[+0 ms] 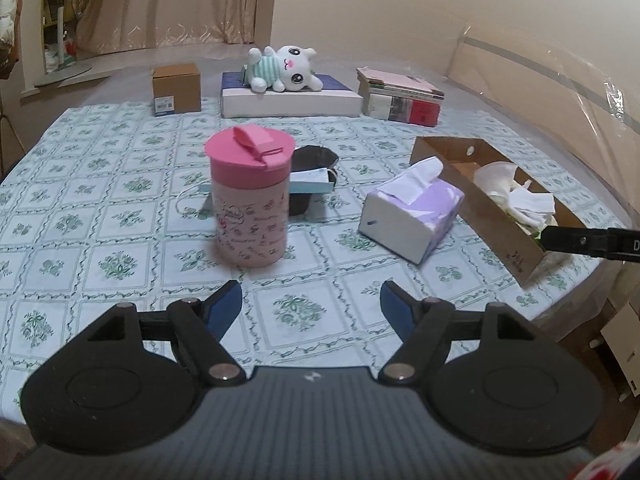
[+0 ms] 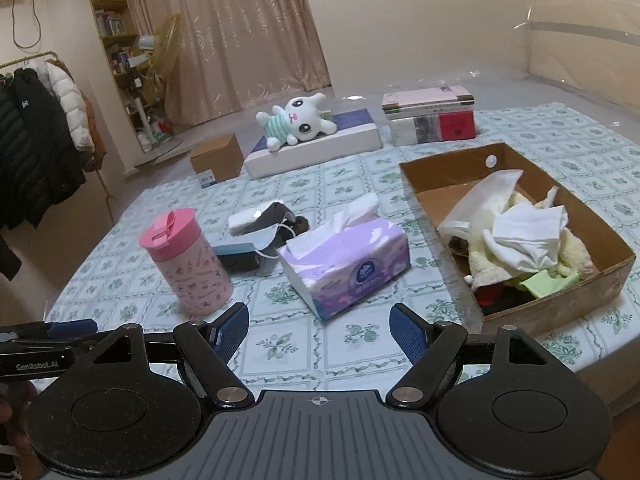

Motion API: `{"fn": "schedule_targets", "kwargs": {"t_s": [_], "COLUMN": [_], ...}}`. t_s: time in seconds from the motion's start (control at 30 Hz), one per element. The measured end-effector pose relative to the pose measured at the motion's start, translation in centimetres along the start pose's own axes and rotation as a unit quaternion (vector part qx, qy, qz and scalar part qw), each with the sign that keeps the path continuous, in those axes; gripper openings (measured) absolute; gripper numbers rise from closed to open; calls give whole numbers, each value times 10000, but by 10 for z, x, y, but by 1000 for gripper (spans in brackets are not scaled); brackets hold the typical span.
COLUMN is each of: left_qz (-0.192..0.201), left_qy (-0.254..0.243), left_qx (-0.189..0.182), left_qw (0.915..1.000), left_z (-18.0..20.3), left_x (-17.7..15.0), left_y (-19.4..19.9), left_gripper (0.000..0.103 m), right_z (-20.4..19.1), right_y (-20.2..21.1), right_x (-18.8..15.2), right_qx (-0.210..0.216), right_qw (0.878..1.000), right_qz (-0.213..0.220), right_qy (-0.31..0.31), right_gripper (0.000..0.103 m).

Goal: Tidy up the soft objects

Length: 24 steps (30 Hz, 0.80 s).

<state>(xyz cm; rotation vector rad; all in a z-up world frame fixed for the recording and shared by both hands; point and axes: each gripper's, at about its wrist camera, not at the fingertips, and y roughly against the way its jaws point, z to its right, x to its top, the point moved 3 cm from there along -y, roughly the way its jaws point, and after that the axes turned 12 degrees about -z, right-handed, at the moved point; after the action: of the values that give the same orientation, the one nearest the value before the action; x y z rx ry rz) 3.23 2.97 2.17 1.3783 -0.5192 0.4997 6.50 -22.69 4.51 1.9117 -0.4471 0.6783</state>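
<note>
Purple-wrapped tissue pack (image 2: 345, 261) lies just left of the cardboard box (image 2: 612, 276) already holding cloths, so with both the left gripper (image 1: 311, 300) and right gripper (image 2: 319, 322) spread wide and empty, squeeze its sides gently and lift it across.

1. The plush toy (image 2: 298, 123) is a white bunny in a green-striped shirt. It lies on its side on a flat white box at the far edge of the worktop.
2. The tissue pack (image 2: 346, 260) is a purple soft pack with a white tissue sticking out of its top. It lies mid-worktop, just left of the cardboard box (image 2: 560, 308).
3. The cardboard box is open and holds a heap of white and cream cloths (image 2: 524, 236).
4. A face mask (image 2: 266, 236) lies draped over dark items behind the tissue pack.
</note>
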Motion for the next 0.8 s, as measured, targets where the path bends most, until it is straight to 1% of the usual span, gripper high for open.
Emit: {"fn": "schedule_targets", "kwargs": {"t_s": [0.27, 0.43, 0.63, 0.8], "left_qz": [9, 24, -44, -144], "left_qy": [65, 48, -50, -195], "left_qx": [24, 127, 263, 313], "left_qw": [10000, 9999, 9996, 9992], "left_z": [-13, -26, -50, -77], "left_x": [-1, 2, 13, 30], "left_y": [-1, -3, -12, -25], "left_gripper": [73, 73, 73, 73], "right_z": [-6, -9, -19, -26], "right_y": [-9, -16, -36, -63], "right_x": [1, 10, 31, 57], "right_qx": [5, -50, -35, 106], "right_qw": [9999, 9994, 9957, 9871], "right_qz": [-110, -119, -168, -268], "right_qy": [107, 311, 909, 1577], "right_gripper": [77, 77, 77, 77]}}
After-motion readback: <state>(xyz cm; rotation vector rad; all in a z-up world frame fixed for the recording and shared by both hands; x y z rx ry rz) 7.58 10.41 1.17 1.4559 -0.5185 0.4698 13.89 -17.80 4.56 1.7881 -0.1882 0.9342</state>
